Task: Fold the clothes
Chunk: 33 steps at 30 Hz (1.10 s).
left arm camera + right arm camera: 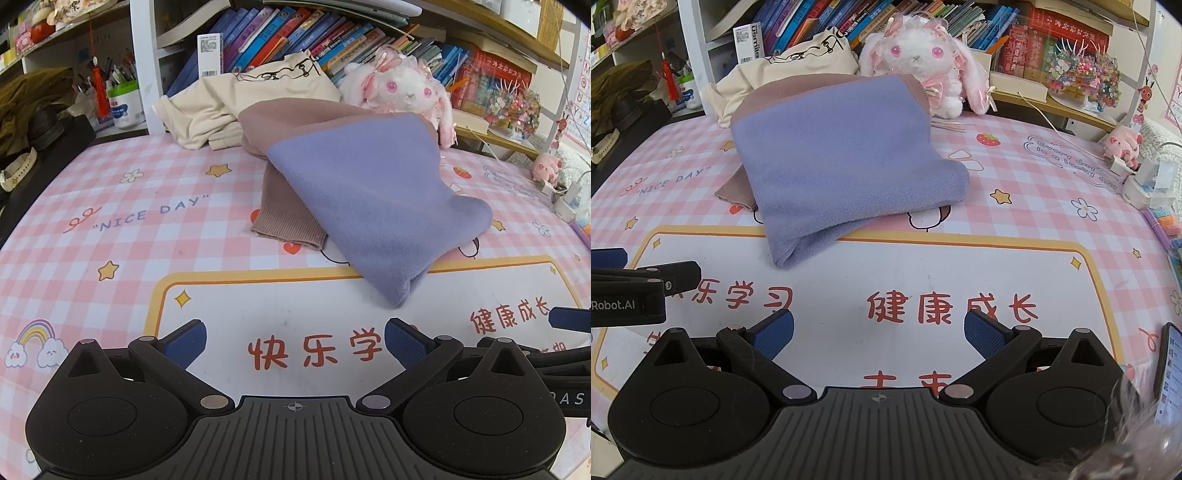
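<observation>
Sweater (831, 147) at frame centre: soft, light, limp; best taken at near folded corner. Left gripper (295, 343) and right gripper (879, 332) wide open, empty.

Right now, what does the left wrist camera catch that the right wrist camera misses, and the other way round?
Only the left view shows the rainbow print on the mat. Only the right view shows a phone at its right edge. Both share the purple and brown sweater, the cream garment, the white plush rabbit and the bookshelf. Both tools, left and right, are open and empty.
</observation>
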### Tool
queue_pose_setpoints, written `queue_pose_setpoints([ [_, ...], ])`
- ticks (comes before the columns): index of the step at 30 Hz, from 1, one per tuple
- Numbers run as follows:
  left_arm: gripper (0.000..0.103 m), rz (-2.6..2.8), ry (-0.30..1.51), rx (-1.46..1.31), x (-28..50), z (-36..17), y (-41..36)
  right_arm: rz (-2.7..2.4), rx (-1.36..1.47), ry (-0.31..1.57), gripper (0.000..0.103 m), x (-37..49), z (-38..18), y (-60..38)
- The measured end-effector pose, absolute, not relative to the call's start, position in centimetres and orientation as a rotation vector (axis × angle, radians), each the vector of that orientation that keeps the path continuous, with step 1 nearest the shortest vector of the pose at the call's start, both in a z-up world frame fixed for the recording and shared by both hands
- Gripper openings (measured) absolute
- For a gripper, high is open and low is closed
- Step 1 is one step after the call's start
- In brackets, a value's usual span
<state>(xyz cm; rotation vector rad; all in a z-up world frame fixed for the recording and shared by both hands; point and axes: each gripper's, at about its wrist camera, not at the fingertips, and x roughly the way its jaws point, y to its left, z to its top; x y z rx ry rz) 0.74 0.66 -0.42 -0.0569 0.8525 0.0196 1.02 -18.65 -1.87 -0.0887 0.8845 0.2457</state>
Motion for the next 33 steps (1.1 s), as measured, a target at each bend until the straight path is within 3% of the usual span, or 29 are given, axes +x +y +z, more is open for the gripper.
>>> queue_pose_setpoints([
  [33,0.103,0.040,0.859,-0.063,1.21,-0.60,0.86,0.246,-0.090,0.892,0.100,1.42,-1.98,-18.42],
])
